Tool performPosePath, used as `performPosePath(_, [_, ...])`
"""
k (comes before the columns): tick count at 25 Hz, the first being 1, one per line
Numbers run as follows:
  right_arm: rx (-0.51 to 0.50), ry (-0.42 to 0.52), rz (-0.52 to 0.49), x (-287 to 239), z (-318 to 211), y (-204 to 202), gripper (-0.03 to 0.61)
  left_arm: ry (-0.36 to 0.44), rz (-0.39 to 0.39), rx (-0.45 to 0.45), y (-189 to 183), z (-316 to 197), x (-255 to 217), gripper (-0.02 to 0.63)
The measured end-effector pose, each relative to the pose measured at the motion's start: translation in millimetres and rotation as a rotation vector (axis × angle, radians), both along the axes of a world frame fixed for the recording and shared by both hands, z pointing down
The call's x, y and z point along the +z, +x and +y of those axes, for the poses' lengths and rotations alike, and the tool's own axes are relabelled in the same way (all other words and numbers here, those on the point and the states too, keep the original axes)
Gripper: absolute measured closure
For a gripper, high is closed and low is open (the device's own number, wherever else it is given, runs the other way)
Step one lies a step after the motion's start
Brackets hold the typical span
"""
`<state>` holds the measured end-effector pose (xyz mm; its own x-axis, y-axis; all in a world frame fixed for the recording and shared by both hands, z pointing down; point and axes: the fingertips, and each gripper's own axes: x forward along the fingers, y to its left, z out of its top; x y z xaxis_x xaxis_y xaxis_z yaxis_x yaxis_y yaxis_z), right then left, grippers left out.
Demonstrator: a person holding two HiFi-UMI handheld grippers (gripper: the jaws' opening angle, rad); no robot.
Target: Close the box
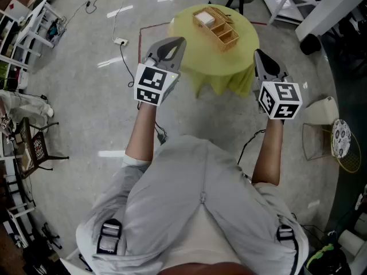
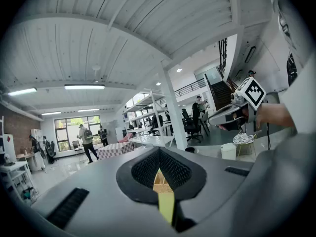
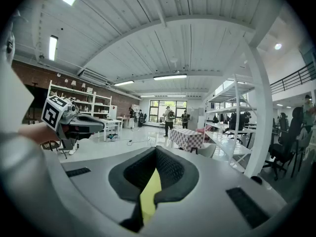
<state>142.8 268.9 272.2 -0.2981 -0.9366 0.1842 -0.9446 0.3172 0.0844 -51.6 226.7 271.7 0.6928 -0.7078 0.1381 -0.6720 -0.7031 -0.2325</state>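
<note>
A small round table (image 1: 229, 62) with a yellow-green cloth stands on a shiny grey floor (image 1: 86, 102). It is at the far side, in front of the person. Thin cables (image 1: 117, 33) lie on the floor to the left of the table. The room is big and bright, with a white ceiling (image 3: 163, 43), long lamps and white shelves (image 3: 232, 107). Some people (image 3: 169, 118) walk far away by the windows. The wooden box (image 1: 217, 26) sits on the far part of the table, and its top is open. Something white (image 1: 205, 19) lies in its far left end. The left tongs (image 1: 179, 40) are closed at the tips and hold nothing. They float in the air near the left edge of the table and touch nothing. The right tongs (image 1: 258, 53) are closed tight too, with nothing in them. They float at the right edge of the table. Both tongs are well apart from the box.
</note>
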Motion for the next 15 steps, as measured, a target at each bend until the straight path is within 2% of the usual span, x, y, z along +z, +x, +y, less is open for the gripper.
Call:
performPosePath(3, [-0.001, 0.0, -0.007, 0, 2, 8, 0.556, -0.003, -0.003, -0.009, 5, 2, 1, 0.584])
performPosePath(8, [0.015, 0.008, -0.081, 3, 7, 29, 0.555, -0.015, -0.003, -0.033, 16, 10, 8, 0.584])
performPosePath(15, [-0.047, -0.036, -0.104, 18, 16, 36, 0.555, -0.039, 0.003, -0.071, 26, 26, 21, 0.584])
